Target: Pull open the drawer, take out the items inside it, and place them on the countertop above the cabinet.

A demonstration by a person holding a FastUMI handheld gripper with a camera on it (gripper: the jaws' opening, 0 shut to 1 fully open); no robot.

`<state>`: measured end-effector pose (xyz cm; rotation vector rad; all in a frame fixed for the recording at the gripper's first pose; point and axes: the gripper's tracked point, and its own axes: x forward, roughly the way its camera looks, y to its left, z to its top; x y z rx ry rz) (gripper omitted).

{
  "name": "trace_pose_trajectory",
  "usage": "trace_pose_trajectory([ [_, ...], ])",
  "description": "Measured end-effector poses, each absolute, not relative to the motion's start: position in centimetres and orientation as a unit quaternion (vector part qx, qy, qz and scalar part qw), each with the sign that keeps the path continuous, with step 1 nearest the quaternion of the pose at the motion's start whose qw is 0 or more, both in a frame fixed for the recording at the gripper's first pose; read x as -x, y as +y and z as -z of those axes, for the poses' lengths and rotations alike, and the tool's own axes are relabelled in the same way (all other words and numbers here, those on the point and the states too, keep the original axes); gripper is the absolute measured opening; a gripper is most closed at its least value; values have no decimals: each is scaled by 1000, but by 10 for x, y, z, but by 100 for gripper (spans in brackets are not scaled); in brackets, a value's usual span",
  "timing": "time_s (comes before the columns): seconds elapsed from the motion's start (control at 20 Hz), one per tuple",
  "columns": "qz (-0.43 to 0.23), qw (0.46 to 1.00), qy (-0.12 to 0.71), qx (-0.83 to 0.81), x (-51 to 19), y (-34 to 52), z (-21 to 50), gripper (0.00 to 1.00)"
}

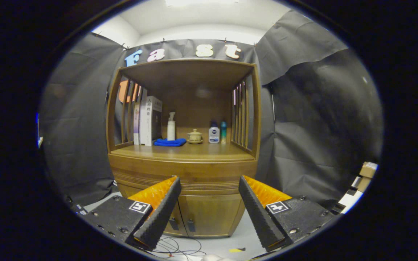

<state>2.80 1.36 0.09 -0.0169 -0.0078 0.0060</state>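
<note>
The wooden cabinet [209, 203] stands mid-frame, its drawer [185, 173] front a closed ridged band just under the countertop [183, 151], which carries books [147, 121], a blue cloth [170, 142] and bottles [214, 133]. The gripper [209, 186] hangs at the bottom of the frame, level and pointed at the cabinet. Its fingers [162, 210] are spread wide with nothing between them, well short of the drawer.

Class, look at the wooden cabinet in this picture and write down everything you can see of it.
The wooden cabinet is warm brown with a roofed shelf, slatted sides and a countertop bearing books, bottles, a blue cloth and a small lidded pot. A grooved, closed drawer band sits above two shut doors. It stands upright on the pale floor, beyond the open claw, which touches nothing.
</note>
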Motion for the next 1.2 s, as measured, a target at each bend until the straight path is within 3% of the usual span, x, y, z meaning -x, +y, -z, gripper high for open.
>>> trace_pose_trajectory([
  [0.5, -53, 998, 32, 19, -132, 93, 46, 100],
  [0.9, -39, 996, 79, 9, -191, 115, 85, 100],
  [0.95, -42, 996, 84, 4, -196, 117, 87, 99],
  [1.2, -36, 995, 90, -2, -210, 117, 96, 66],
])
